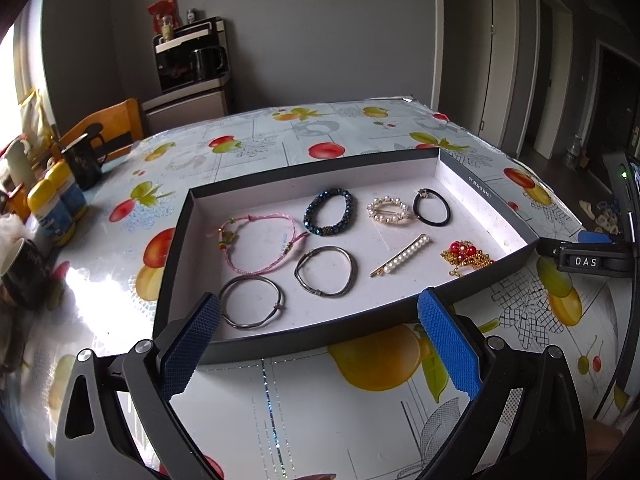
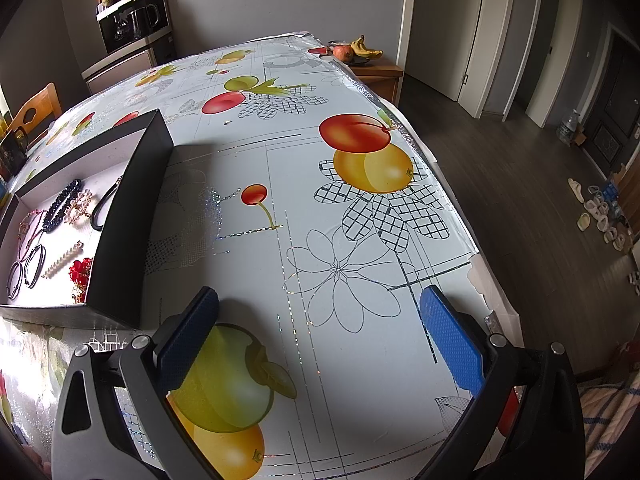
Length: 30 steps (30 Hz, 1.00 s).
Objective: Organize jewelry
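Your left gripper (image 1: 320, 344) is spread wide and holds nothing, hovering over the near wall of the tray (image 1: 304, 340). Inside it lie two metal bangles (image 1: 251, 301), a pink cord (image 1: 260, 244), a bead bracelet (image 1: 329, 212), a pearl brooch (image 1: 387, 210), a hair tie (image 1: 432, 208), a pearl clip (image 1: 400, 256) and a red pendant (image 1: 464, 250). Your right gripper (image 2: 320, 340) is also wide and empty, over bare tablecloth (image 2: 320, 208) right of the tray.

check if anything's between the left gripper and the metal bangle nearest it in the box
Only the box's near wall. The left gripper is open just outside it, and the metal bangle lies right behind that wall on the box floor; reaching over the wall clears it.
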Tool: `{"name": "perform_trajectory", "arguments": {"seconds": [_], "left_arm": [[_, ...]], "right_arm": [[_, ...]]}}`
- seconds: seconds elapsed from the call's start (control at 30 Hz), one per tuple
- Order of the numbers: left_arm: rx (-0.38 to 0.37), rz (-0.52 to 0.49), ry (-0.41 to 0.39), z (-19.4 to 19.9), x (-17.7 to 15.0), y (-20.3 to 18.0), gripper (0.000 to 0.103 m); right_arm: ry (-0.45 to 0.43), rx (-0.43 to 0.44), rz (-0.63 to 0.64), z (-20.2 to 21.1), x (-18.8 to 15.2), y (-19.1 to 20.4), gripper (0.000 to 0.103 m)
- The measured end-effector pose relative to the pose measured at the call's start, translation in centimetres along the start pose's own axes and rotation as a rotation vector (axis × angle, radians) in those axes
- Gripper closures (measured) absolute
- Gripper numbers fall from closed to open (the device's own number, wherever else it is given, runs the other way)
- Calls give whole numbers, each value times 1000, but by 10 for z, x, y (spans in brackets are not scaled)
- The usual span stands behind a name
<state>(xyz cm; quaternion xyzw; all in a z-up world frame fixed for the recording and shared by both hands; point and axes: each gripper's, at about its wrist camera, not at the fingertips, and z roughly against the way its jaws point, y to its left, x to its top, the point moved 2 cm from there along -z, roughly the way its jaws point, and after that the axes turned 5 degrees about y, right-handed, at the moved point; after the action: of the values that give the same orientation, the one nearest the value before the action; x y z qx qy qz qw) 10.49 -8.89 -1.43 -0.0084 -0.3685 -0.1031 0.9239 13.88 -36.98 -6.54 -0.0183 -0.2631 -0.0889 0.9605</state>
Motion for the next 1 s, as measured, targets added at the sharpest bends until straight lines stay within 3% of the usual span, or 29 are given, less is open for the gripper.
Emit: {"name": "perform_trajectory", "arguments": {"seconds": [1.0], "left_arm": [[-2,4,3,-2,-2,0,3]], "right_arm": [[0,0,0,0,0,0,4]]}}
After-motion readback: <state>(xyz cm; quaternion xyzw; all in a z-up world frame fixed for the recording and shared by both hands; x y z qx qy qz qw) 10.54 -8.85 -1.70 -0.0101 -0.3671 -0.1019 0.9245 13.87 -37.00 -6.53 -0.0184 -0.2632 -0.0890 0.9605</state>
